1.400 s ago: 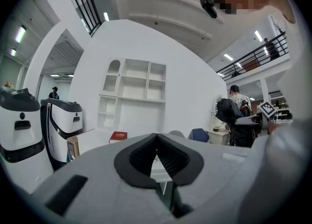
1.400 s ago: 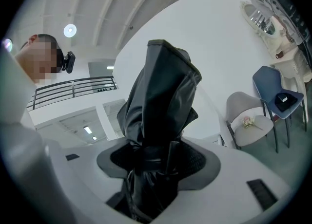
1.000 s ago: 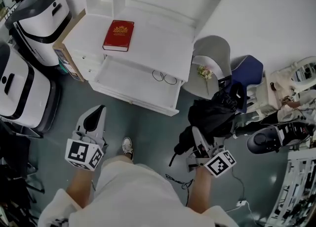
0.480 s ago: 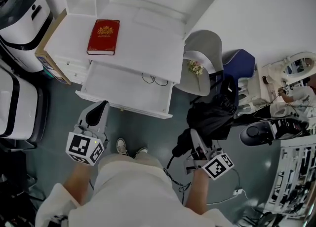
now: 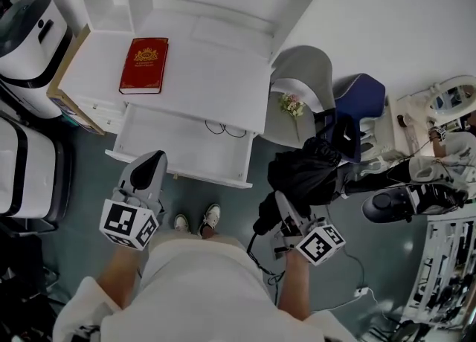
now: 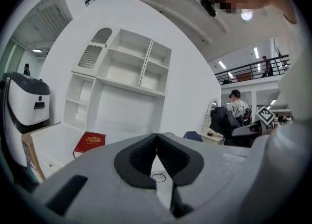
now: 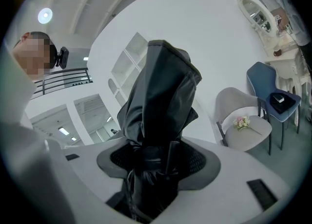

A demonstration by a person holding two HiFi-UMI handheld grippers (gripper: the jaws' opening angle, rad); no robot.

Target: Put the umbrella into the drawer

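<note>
A folded black umbrella (image 5: 306,175) sticks out forward from my right gripper (image 5: 282,213), which is shut on its lower part. In the right gripper view the umbrella (image 7: 158,106) fills the space between the jaws of the right gripper (image 7: 156,162). The white desk's drawer (image 5: 160,140) stands pulled open to the left of the umbrella, with a thin black cord loop (image 5: 227,130) lying in it. My left gripper (image 5: 146,172) hovers just in front of the drawer's front edge. In the left gripper view the tips of the left gripper (image 6: 157,140) meet with nothing held.
A red book (image 5: 143,65) lies on the desk top (image 5: 216,58). A grey chair (image 5: 312,73) with flowers and a blue chair (image 5: 361,99) stand right of the desk. White machines (image 5: 30,32) and a cardboard box (image 5: 65,88) are at the left; black gear (image 5: 405,203) lies at the right.
Both grippers have come closer to the open drawer, and the desk has shifted left and down in the head view. The umbrella stays held in the right gripper.
</note>
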